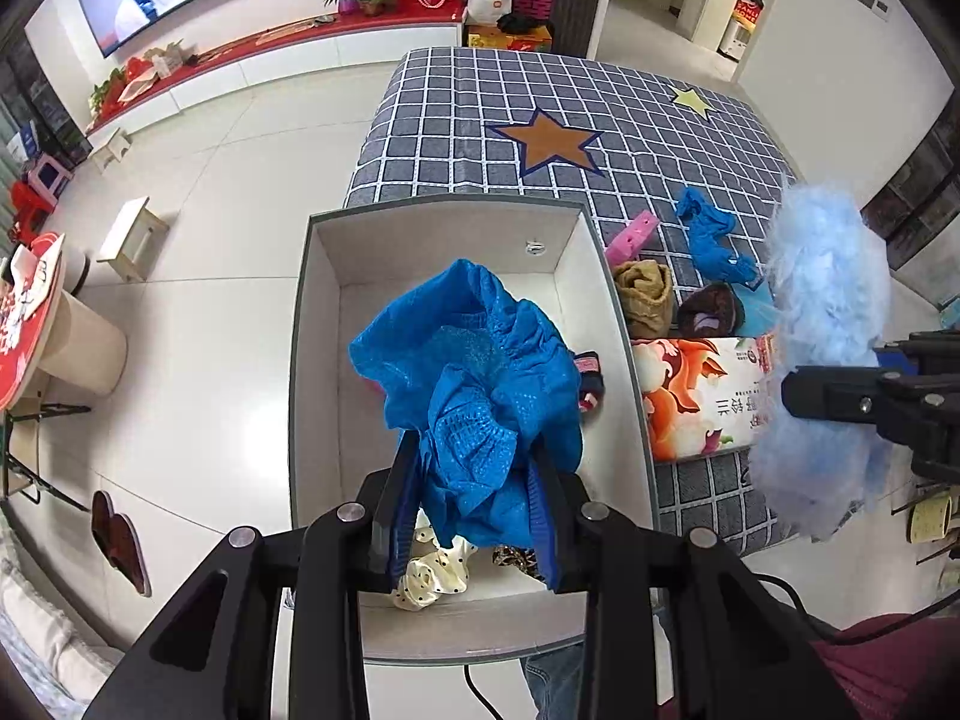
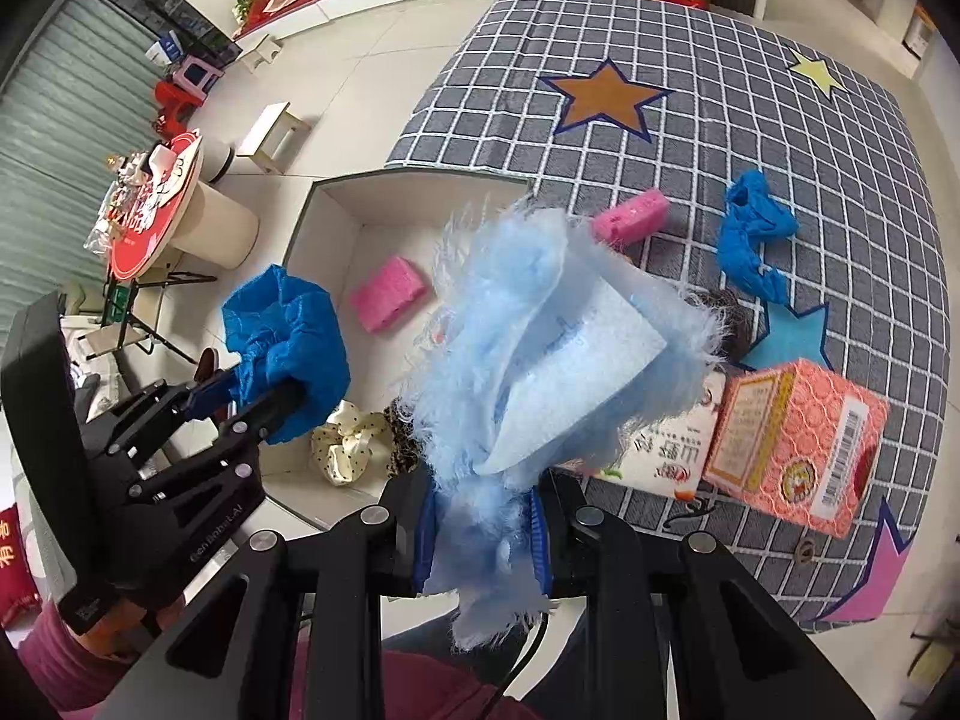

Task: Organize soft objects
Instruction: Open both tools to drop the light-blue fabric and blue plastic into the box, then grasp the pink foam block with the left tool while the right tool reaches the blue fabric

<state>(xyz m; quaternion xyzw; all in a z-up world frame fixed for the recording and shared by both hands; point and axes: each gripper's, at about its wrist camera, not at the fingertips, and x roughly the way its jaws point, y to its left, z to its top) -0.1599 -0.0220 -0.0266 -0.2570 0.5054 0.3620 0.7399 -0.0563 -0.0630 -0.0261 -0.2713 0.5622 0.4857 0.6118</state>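
Observation:
My left gripper is shut on a crumpled blue shoe cover and holds it above the open white box. In the right wrist view the same shoe cover hangs over the box's left side. My right gripper is shut on a fluffy light-blue cloth, held over the box's right edge; the cloth also shows in the left wrist view. Inside the box lie a pink sponge, a cream dotted scrunchie and a leopard scrunchie.
On the grey checked mat lie a second blue shoe cover, a pink sponge, a tan scrunchie, a dark scrunchie, a flowered tissue pack and a pink carton. A small stool stands on the floor at left.

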